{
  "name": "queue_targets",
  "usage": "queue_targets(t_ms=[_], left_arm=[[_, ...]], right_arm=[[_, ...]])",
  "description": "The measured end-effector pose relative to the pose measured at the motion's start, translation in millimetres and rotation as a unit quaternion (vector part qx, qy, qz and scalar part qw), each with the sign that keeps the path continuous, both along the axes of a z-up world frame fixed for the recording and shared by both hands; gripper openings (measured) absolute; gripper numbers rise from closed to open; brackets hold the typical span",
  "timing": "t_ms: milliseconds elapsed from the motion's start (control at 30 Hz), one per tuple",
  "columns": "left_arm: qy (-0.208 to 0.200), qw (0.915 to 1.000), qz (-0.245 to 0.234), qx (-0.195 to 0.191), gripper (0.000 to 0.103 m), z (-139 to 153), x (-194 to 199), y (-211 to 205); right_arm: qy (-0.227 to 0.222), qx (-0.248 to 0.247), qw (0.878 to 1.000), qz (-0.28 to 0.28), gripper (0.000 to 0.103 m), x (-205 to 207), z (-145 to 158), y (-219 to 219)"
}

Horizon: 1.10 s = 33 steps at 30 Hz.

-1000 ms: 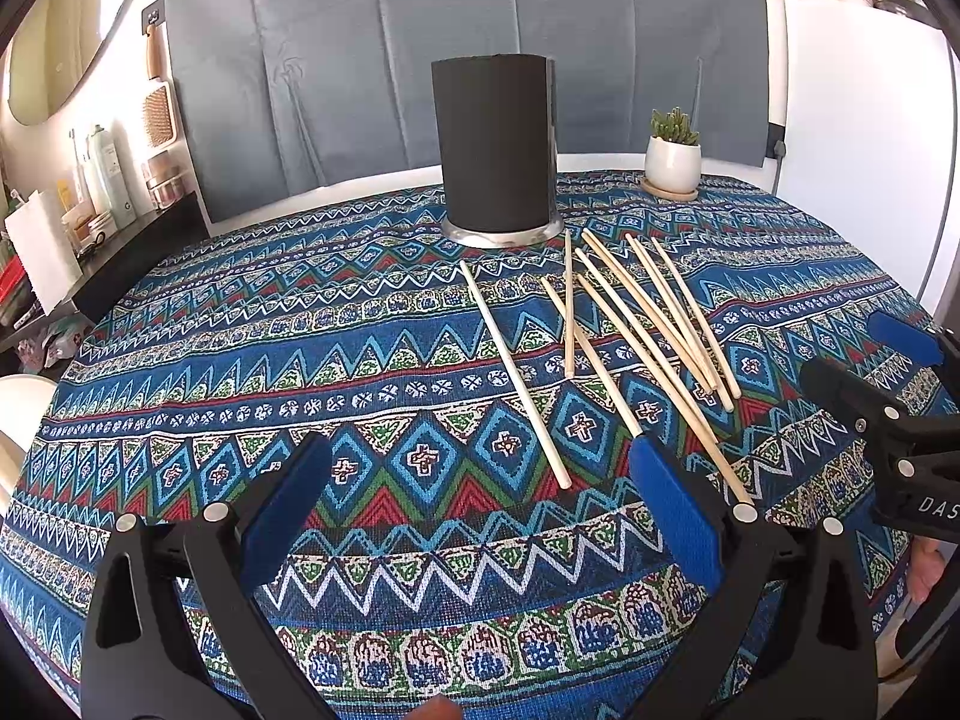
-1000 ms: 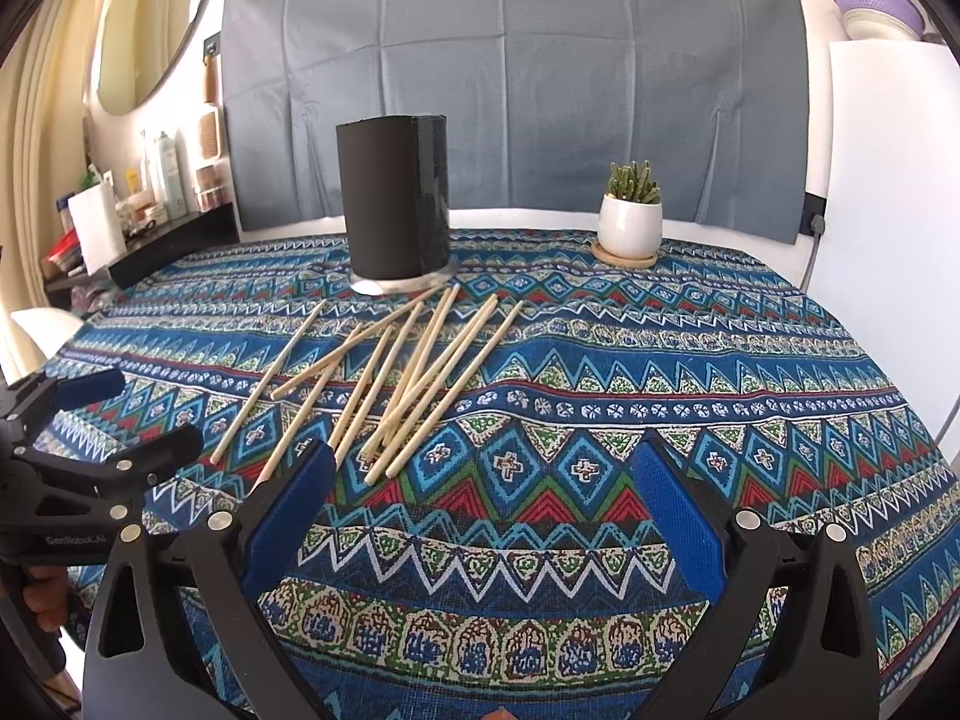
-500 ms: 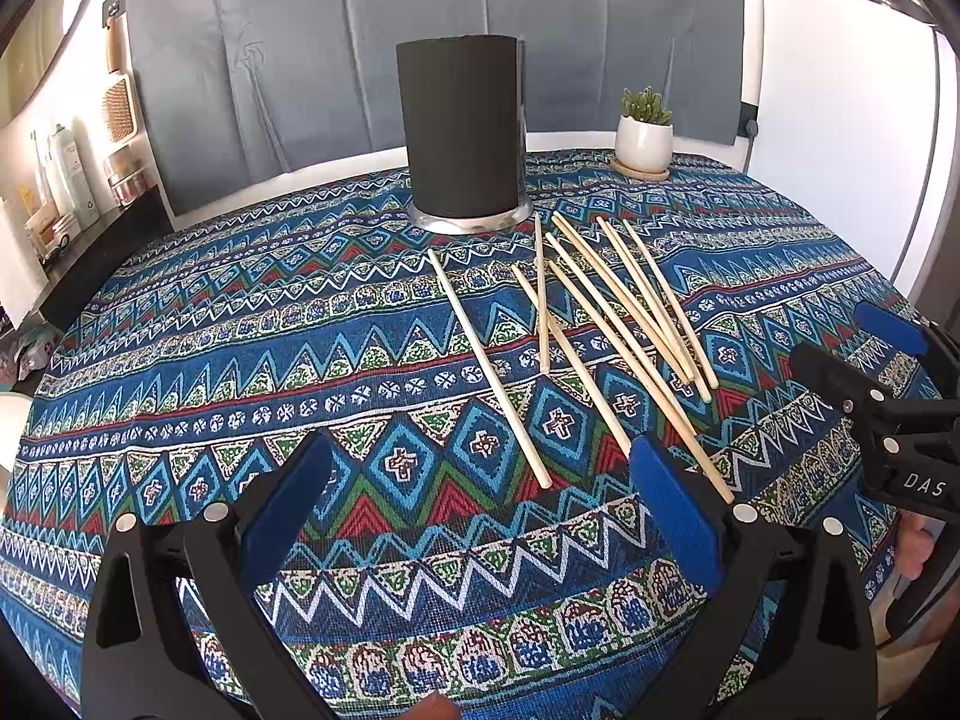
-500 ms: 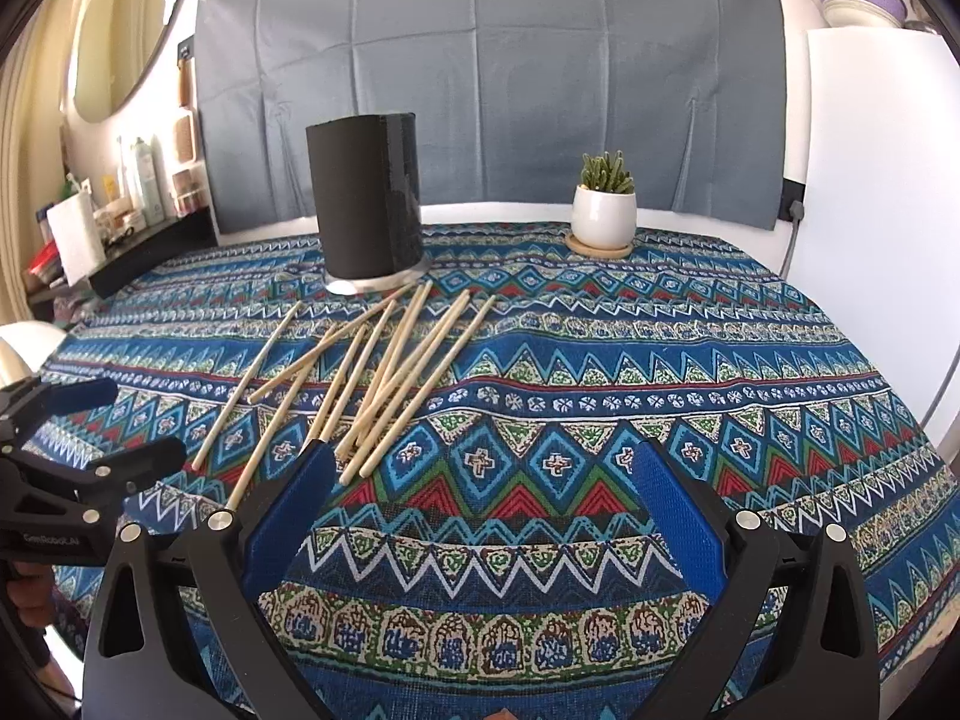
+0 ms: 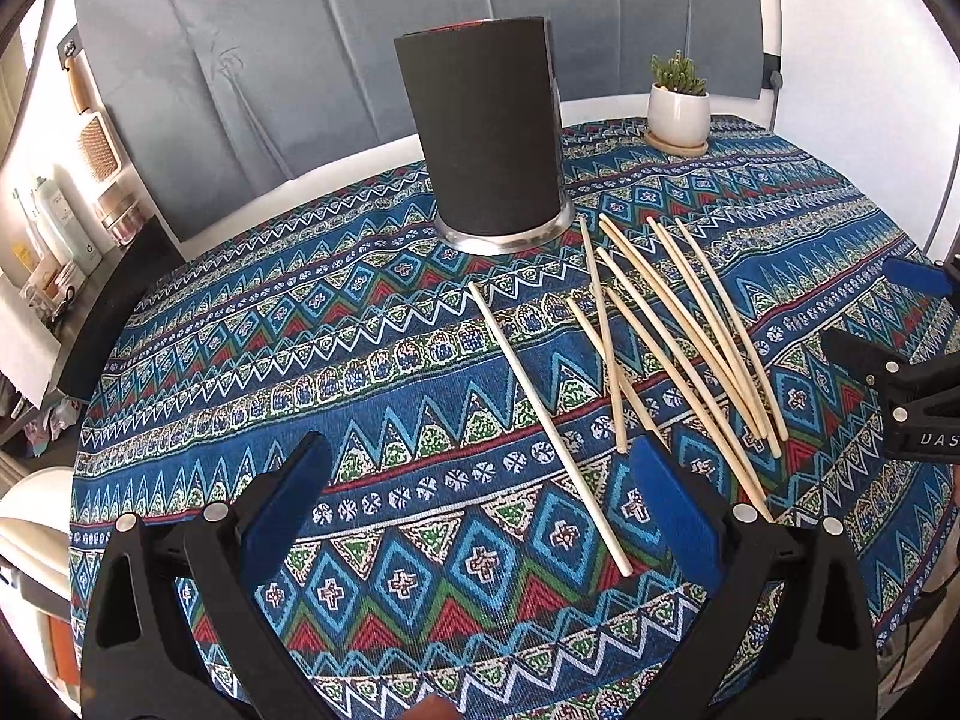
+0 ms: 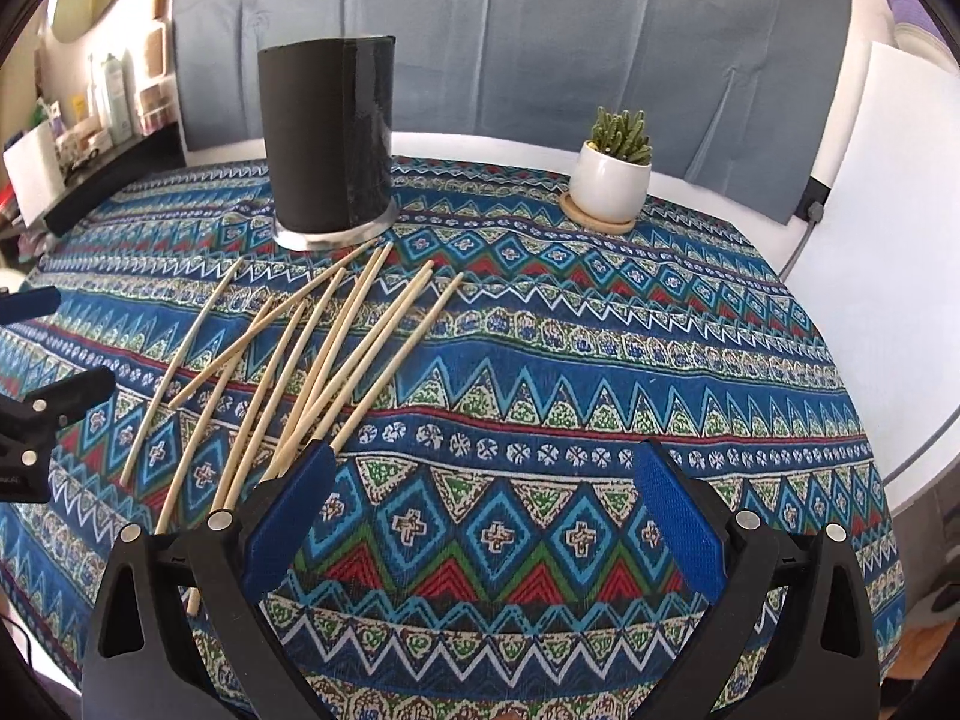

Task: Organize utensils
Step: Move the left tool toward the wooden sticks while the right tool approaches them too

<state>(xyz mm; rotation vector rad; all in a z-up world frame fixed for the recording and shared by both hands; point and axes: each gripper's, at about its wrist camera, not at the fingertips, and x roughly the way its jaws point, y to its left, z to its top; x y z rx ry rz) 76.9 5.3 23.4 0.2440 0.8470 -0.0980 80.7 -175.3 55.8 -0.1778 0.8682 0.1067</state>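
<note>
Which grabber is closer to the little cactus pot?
Probably the right gripper: the cactus pot sits ahead, slightly right of it. From the left gripper, the pot lies farther off, beyond the chopsticks.

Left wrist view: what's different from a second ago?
Both hand-held grippers have moved closer to the wooden chopsticks; the left hand-held gripper now nearly straddles the lone stick's end. Nothing was grabbed. Black cylindrical holder, small potted cactus and sticks stayed put; right hand-held gripper stays open.

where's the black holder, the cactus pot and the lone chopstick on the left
black holder [image 5: 486, 132], left wrist view, front wall
cactus pot [image 6: 609, 187], right wrist view, white body
lone chopstick [image 5: 543, 417], left wrist view, mid-shaft
</note>
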Motion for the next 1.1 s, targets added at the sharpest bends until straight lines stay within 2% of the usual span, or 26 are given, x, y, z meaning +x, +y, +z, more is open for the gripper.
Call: queue_targets(t_ms=[300,500,833,933,967,1033,1067,1100], left_arm=[[0.080,0.9967,-0.006,-0.008,0.097,-8.8,43.1,8.4],[0.126,0.9919,-0.019,0.007,0.097,-21.2,65.7,4.1],[0.170,0.9854,-0.009,0.000,0.098,-38.8,90.1,4.0],[0.182,0.9828,0.005,-0.031,0.099,-43.8,93.3,12.7],[0.191,0.9805,0.011,-0.046,0.099,-45.3,95.2,16.6],[0.187,0.9812,0.012,-0.045,0.099,-45.6,96.4,19.7],[0.186,0.9814,0.007,-0.044,0.099,-46.0,96.8,19.9],[0.187,0.9815,0.002,-0.043,0.099,-46.2,97.5,20.4]], right_arm=[[0.071,-0.012,0.997,0.007,0.095,42.9,-17.0,12.7],[0.114,0.002,0.993,-0.009,0.095,63.7,-25.9,10.1],[0.123,-0.009,0.992,-0.015,0.095,82.3,-34.2,13.5],[0.124,-0.004,0.992,-0.012,0.095,85.1,-34.7,11.8],[0.123,0.000,0.992,-0.010,0.095,85.2,-35.2,11.8],[0.122,0.016,0.992,-0.005,0.095,85.4,-37.6,10.5],[0.140,0.020,0.990,-0.001,0.095,87.8,-43.2,10.8],[0.143,0.045,0.989,-0.002,0.096,89.6,-45.4,7.4]])
